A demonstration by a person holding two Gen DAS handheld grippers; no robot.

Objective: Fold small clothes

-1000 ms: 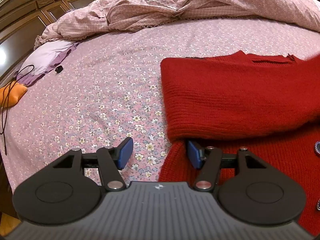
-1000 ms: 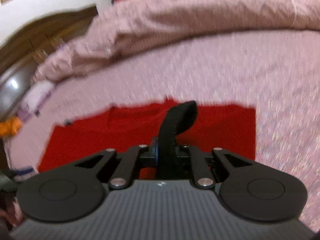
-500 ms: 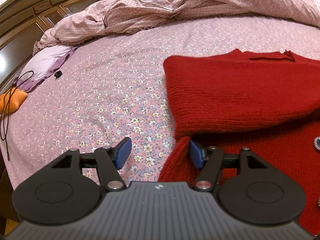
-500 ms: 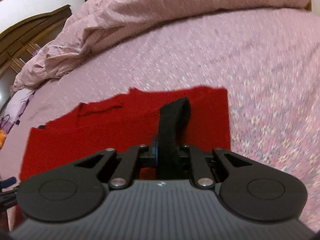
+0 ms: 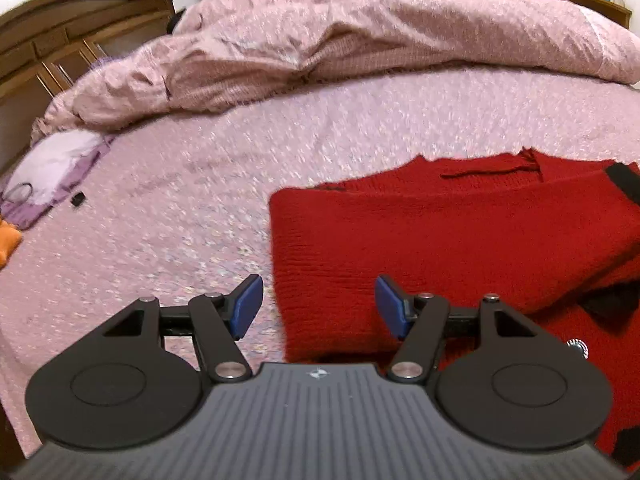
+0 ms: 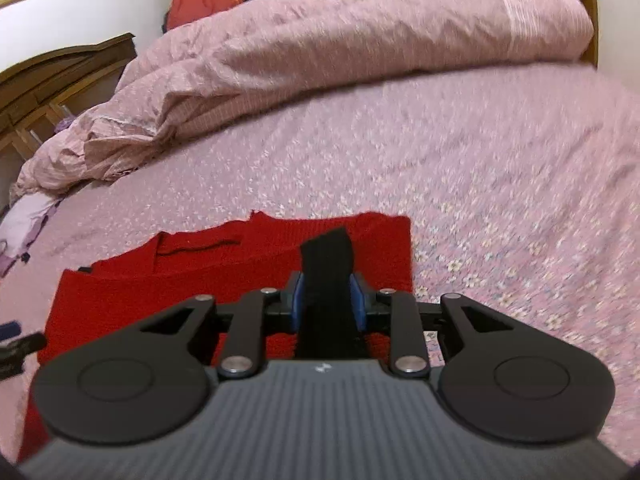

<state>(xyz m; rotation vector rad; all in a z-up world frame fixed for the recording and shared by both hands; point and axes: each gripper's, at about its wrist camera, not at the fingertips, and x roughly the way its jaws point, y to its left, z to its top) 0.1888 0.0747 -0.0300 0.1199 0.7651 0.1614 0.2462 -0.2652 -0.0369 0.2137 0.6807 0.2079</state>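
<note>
I see my left gripper point(image 5: 318, 304) spread over the red sweater point(image 5: 460, 232) on the bed point(image 5: 168, 216), my right gripper point(image 6: 326, 300) just loosening, black cuff point(image 6: 328, 256) between its fingers

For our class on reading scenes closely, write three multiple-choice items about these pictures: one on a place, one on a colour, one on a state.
1. Where does the red sweater lie?
A. on the flowered bed sheet
B. on a wooden floor
C. on a chair

2. What colour is the cuff between the right tool's pads?
A. white
B. black
C. yellow

3. How does the left tool stand?
A. shut on the quilt
B. shut on the sweater
C. open, with nothing gripped

Answers: 1 A, pink flowered sheet surrounds the sweater. 2 B, a black strip rises between the blue pads, whose jaws have just been opening. 3 C, its blue pads stand wide apart above the sweater's edge.
</note>
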